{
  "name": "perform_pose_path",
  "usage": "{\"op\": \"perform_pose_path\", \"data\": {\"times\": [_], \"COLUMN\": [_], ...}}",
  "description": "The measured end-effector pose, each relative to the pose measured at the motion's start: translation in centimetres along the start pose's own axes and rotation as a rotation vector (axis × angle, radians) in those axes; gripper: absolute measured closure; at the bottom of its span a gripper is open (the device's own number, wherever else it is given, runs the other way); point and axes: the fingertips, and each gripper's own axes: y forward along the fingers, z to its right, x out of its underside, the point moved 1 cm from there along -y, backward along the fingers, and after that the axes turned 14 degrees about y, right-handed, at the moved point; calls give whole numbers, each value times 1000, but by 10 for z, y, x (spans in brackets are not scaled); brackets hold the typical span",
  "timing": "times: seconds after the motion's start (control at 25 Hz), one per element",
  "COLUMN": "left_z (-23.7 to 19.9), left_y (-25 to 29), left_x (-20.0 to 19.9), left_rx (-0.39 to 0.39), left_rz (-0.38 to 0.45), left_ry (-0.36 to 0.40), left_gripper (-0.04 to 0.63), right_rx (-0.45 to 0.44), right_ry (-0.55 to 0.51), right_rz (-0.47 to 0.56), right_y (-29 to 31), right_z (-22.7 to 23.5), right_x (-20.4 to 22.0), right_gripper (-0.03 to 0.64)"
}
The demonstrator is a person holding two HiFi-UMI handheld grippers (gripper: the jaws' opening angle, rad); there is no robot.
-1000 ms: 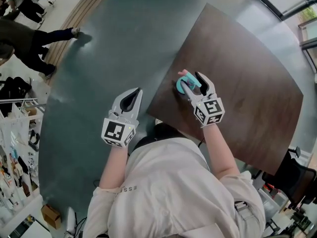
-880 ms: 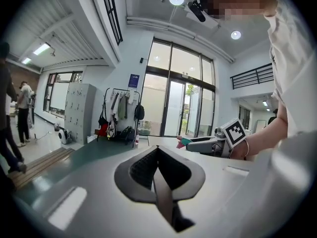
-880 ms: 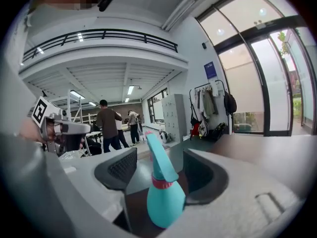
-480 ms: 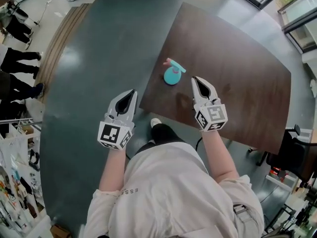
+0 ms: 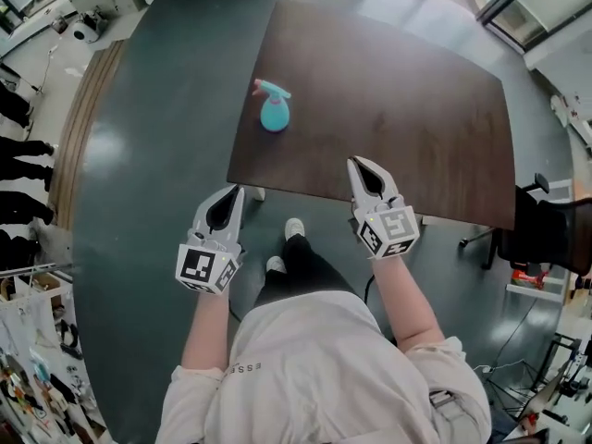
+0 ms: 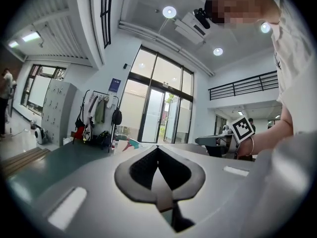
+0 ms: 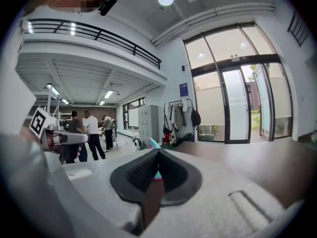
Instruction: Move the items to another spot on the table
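Observation:
A teal spray bottle point(image 5: 273, 111) with a pink trigger stands upright near the left edge of the dark brown table point(image 5: 416, 91). Both grippers are held off the table's near edge, away from the bottle. My right gripper point(image 5: 357, 163) is shut and empty, its tips just over the near edge. My left gripper point(image 5: 235, 191) hangs over the floor beside the table's near left corner, shut and empty. In the left gripper view, the bottle point(image 6: 130, 144) shows far off beyond the closed tips point(image 6: 157, 148). In the right gripper view, the bottle point(image 7: 153, 143) peeks just past the closed tips point(image 7: 158, 151).
A black office chair point(image 5: 546, 234) stands at the table's right end. People point(image 5: 18, 155) stand on the floor at the far left. The person's shoes point(image 5: 294, 229) are below the near table edge. A coat rack point(image 6: 96, 118) and glass doors lie beyond the table.
My right gripper has let go of the spray bottle, shut and drawn back to the near table edge. The left gripper has also pulled back. The bottle stays standing on the table.

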Motion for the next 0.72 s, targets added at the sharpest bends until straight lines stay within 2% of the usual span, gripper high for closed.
{"op": "perform_pose_path", "data": {"times": [0.12,0.28,0.52,0.72], "left_z": [29,71,133,200], "left_y": [1,8,26,40], "left_x": [-2,-5,-19,-29], "left_rx": [30,76,90,74], "left_rz": [-3,-7,11,36], "left_ry": [-2,22,42,27], "left_gripper": [588,588,588,588], "right_rx": [44,78,101,80], "right_ry": [52,46,37,16], "right_rz": [9,17,17,11], "right_y": [-38,-80,-144,-207], "right_z": [10,28,64,91], "right_x": [7,17,19,17], "right_gripper": [624,624,624,624]}}
